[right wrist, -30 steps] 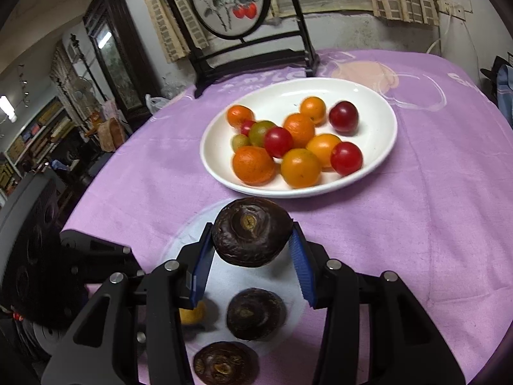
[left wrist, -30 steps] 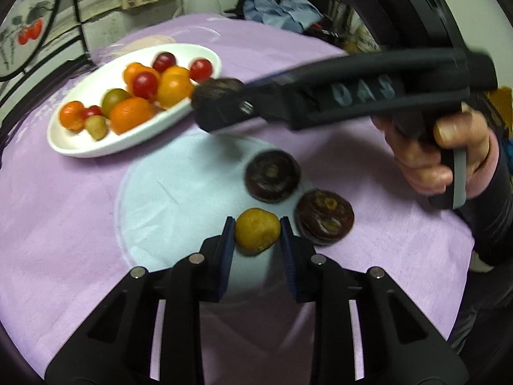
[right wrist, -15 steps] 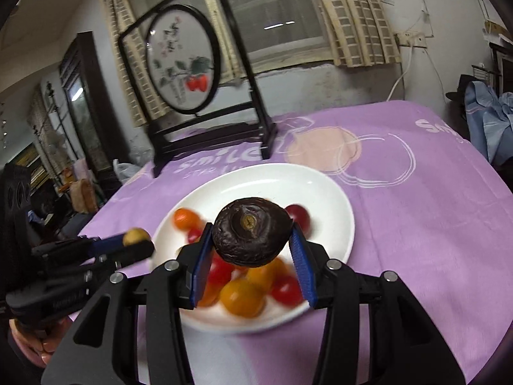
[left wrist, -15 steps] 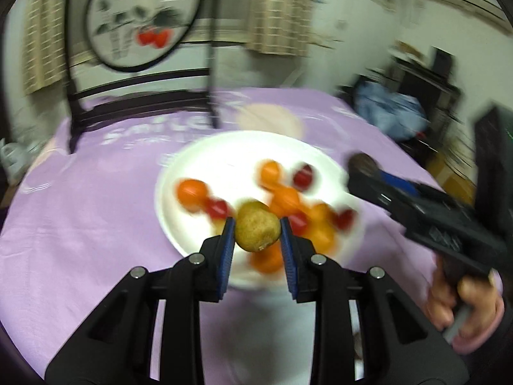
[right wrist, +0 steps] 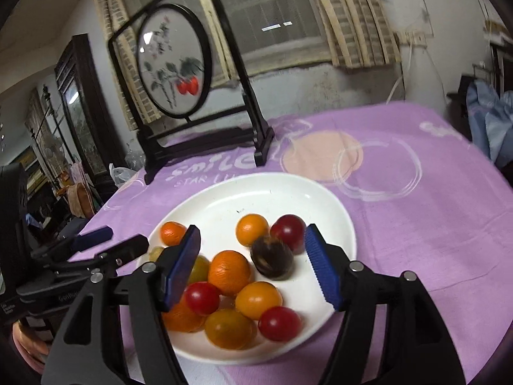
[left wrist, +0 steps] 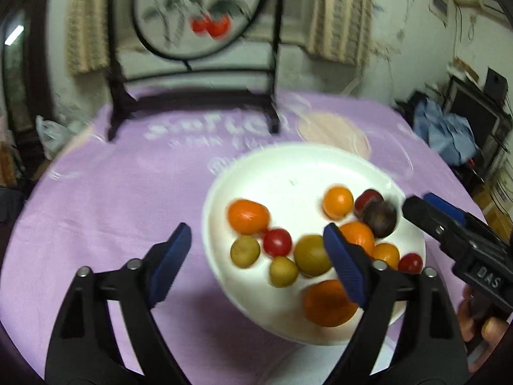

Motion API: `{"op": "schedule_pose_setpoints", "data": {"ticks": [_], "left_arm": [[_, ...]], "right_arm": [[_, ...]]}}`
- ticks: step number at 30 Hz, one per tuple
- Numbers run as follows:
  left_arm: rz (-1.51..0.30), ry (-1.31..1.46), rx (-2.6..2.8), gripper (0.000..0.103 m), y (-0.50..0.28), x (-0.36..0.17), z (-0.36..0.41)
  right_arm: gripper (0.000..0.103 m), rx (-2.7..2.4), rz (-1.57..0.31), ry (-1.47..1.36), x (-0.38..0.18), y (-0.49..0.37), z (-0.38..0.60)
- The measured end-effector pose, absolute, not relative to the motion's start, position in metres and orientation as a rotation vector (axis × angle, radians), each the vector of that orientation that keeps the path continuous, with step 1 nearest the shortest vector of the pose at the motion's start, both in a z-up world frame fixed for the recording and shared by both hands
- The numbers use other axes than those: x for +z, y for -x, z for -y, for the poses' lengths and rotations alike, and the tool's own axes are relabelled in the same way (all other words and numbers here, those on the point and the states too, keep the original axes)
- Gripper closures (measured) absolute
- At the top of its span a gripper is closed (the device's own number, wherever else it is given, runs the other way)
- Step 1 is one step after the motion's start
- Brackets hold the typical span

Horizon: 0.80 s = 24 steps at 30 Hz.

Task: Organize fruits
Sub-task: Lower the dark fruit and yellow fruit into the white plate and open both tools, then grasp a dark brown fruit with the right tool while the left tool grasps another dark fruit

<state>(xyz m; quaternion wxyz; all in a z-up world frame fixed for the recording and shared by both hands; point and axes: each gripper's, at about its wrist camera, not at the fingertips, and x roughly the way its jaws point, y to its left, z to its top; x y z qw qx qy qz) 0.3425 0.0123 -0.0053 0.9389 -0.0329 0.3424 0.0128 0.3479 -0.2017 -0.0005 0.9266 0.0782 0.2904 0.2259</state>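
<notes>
Purple tablecloth (right wrist: 416, 211), white plate (right wrist: 320, 192) of mixed fruits upon it, left gripper (left wrist: 256, 256) jaws opening wide, nothing between, right gripper (right wrist: 253, 256) jaws opening, dark fruit (right wrist: 272, 261) lying loose on plate between them, small yellow-green fruit (left wrist: 283, 271) on plate

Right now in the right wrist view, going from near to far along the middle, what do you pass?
Red cherry tomato → dark brown round fruit → white oval plate's far rim → black-framed round painted screen.

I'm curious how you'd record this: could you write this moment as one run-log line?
left tool: opening, nothing between pads | right tool: opening, dark fruit loose on white plate | purple tablecloth underneath
</notes>
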Motion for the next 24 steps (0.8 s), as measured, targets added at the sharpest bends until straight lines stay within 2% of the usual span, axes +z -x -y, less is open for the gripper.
{"op": "schedule_pose_setpoints", "data": {"ticks": [5, 12, 24], "left_arm": [[-0.649, 0.045, 0.043, 0.005, -0.311, 0.006, -0.013], [-0.660, 0.018, 0.097, 0.005, -0.276, -0.006, -0.013], [-0.705, 0.007, 0.118, 0.004, -0.255, -0.016, -0.016]], "right_arm": [[0.035, 0.536, -0.603, -0.144, 0.007, -0.312, 0.198], [0.035, 0.588, -0.739, -0.086, -0.017, -0.271, 0.184], [0.035, 0.580, -0.843, 0.013, -0.041, -0.240, 0.189]]}}
